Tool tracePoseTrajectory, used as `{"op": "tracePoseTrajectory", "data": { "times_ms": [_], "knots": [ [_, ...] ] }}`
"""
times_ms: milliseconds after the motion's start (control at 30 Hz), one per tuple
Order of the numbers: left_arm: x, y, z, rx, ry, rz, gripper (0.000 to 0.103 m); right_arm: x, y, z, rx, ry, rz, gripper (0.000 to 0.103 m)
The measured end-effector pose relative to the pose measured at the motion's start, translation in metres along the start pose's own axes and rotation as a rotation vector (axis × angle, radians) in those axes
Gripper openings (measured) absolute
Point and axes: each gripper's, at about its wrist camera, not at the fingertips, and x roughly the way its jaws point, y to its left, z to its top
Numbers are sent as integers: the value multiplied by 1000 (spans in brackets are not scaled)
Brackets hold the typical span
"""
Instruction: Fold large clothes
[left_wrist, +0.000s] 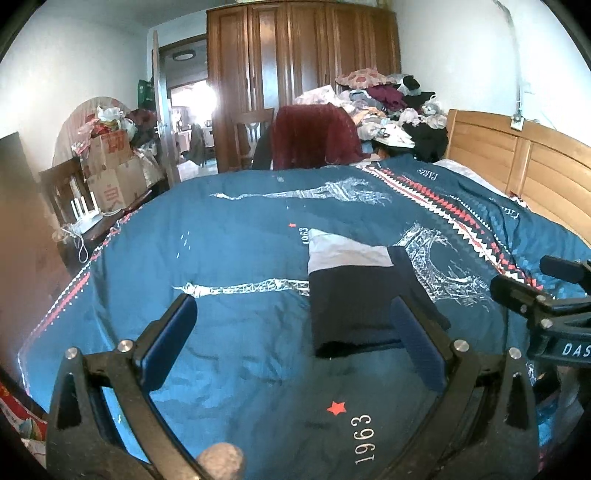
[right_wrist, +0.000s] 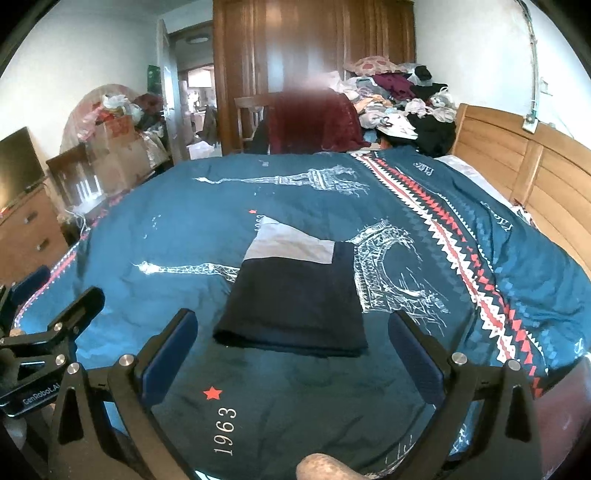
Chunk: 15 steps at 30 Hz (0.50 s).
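Both grippers wide apart; folded navy/grey garment, flat rectangle on quilt.

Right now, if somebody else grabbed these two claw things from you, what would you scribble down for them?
Left gripper: open, empty, above the bedspread.
Right gripper: open, empty, just short of the garment.
The folded garment, dark navy with a light grey panel, lies flat as a neat rectangle on the blue bedspread; neither gripper touches it.
Done: it looks fully folded.
Left: probably set it aside; the clothes pile by the headboard may be next.
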Motion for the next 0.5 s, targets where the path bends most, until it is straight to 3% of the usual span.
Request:
{"op": "tracePoseTrajectory", "data": {
  "times_ms": [500],
  "knots": [
    [7,-10,12,-17,8,-45,103,7,-8,9,34,8,37,103]
  ]
}}
